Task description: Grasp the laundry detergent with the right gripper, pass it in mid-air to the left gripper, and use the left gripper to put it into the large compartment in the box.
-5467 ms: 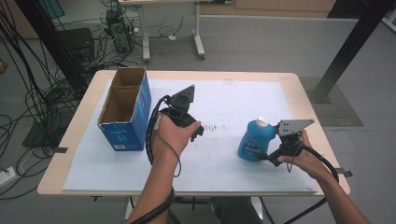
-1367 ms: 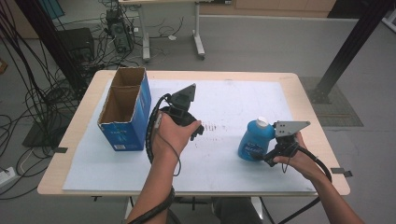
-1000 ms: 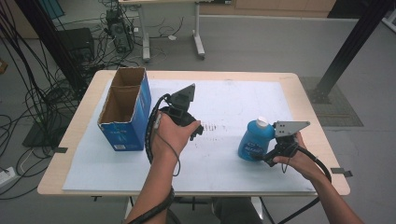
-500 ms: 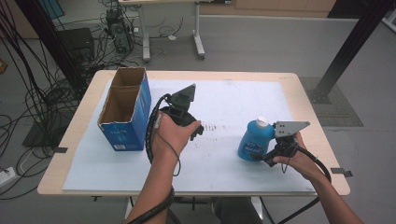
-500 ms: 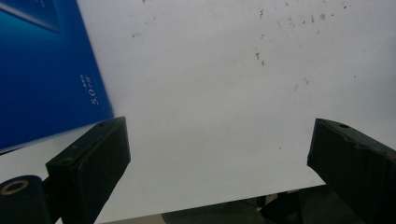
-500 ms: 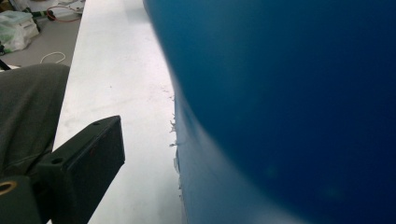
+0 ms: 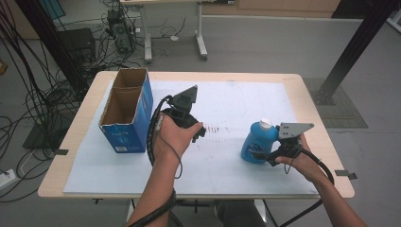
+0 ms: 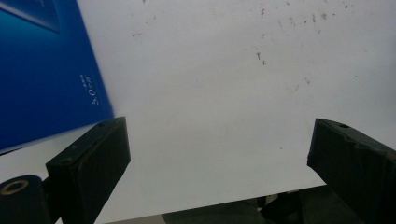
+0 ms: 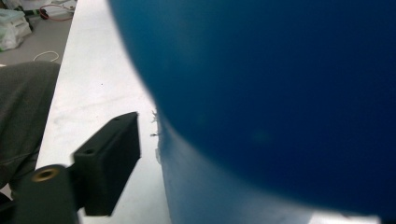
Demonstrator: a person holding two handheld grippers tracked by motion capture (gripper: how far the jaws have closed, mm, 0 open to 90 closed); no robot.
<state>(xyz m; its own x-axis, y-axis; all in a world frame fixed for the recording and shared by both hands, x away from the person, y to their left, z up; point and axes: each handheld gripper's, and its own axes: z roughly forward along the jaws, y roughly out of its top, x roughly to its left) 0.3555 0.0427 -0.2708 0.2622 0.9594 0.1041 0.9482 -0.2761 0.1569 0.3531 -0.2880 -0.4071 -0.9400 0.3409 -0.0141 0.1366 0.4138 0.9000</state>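
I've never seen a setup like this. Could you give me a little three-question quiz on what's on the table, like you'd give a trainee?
1. True or false: the cardboard box stands with its top open.
2. What colour is the cap on the blue bottle? A) white B) red C) black
3. In one word: which of the person's hands has its gripper at the bottle, the left or the right?

Key
1. True. You can look straight down into the box from above.
2. A. The cap is white.
3. Right. The right gripper is at the bottle's side, and the bottle stands upright on the white sheet.
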